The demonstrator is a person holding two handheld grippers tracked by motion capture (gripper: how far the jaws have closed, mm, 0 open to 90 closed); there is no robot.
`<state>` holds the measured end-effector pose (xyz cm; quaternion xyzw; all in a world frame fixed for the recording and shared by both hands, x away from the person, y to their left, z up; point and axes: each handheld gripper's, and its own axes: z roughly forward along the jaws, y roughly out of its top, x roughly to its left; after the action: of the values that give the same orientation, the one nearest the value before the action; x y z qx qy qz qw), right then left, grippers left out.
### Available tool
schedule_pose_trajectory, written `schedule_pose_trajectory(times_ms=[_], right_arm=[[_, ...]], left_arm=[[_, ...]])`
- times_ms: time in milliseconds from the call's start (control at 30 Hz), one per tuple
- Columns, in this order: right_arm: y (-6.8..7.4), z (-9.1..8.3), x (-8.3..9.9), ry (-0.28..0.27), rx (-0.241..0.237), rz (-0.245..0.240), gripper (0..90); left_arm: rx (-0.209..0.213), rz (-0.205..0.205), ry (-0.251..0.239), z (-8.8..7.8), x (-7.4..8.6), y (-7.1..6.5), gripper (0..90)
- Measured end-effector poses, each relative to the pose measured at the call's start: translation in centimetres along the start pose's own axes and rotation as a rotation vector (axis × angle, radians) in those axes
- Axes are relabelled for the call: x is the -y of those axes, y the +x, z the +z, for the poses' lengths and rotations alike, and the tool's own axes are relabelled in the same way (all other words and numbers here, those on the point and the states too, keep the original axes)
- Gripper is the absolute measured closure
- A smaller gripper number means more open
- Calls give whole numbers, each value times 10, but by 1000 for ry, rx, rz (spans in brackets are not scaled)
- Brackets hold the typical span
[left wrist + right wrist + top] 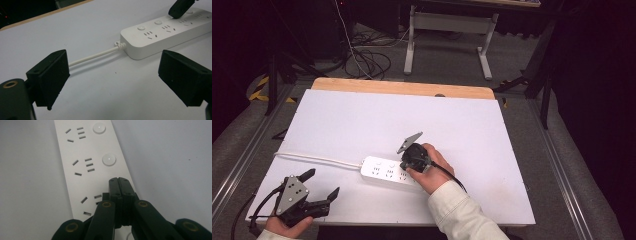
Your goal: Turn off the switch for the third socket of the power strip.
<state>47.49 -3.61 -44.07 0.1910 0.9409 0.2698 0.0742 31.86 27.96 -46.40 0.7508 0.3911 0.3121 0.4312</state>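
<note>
Right gripper view: the right gripper [119, 180], jaws pressed flat together with nothing between them, points its tip down at the third switch button on the white power strip [85, 157], the one nearest the camera. That button is hidden beneath the tip, so whether it is touched or already pressed cannot be told. Two round buttons [109, 159] farther along the strip stand clear and untouched.

From the high view, the power strip [387, 171] lies near the middle of the white table [362, 120], slightly toward the front edge, its white cord [312, 158] running off toward the left edge. The left gripper [322, 192] rests by the front left corner, jaws spread wide and empty, well apart from the strip.

Judged from this, the work of pressing the switches is at an early or middle stage: one button is under the tip, and two appear left.
</note>
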Motion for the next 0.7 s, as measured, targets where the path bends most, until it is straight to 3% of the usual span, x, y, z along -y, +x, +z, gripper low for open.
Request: schedule_pose_trajectory(times_ms=[700], right_arm=[[6, 1, -2, 17, 45, 12, 900]], left_arm=[[0, 3, 2, 0, 0, -1, 104]])
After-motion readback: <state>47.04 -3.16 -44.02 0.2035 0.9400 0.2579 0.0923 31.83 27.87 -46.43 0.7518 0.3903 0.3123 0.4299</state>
